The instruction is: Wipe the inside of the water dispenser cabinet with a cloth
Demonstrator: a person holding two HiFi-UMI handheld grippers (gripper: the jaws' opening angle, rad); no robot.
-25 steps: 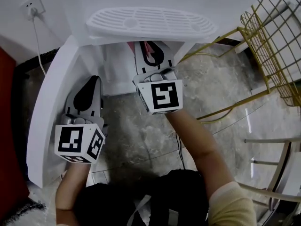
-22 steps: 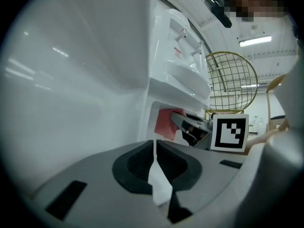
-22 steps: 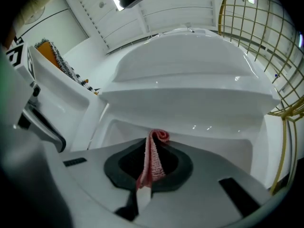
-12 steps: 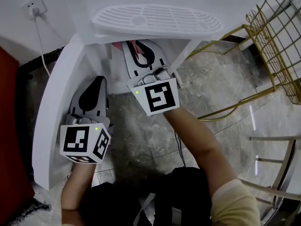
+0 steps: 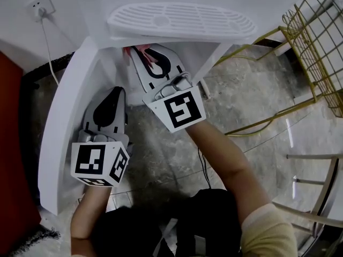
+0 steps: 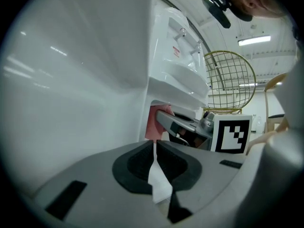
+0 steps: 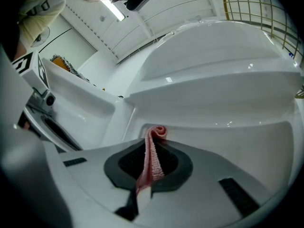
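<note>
Cloth [image 7: 152, 158], pink, pinched in the right gripper [image 5: 154, 57]. Its rolled end pokes past the jaw tips inside the white water dispenser cabinet [image 7: 228, 146], under the drip tray [image 5: 182, 21]. Left gripper [image 5: 113, 98] sits nearer, beside the open cabinet door [image 5: 56, 127], jaws drawn together with a thin white sliver showing in the slit.

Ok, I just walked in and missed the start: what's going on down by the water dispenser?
A person is working two handheld grippers at the water dispenser's open lower cabinet. The right gripper is shut on a pink cloth and reaches inside, under the white drip tray. The left gripper, jaws together and empty, sits beside the open cabinet door.
</note>
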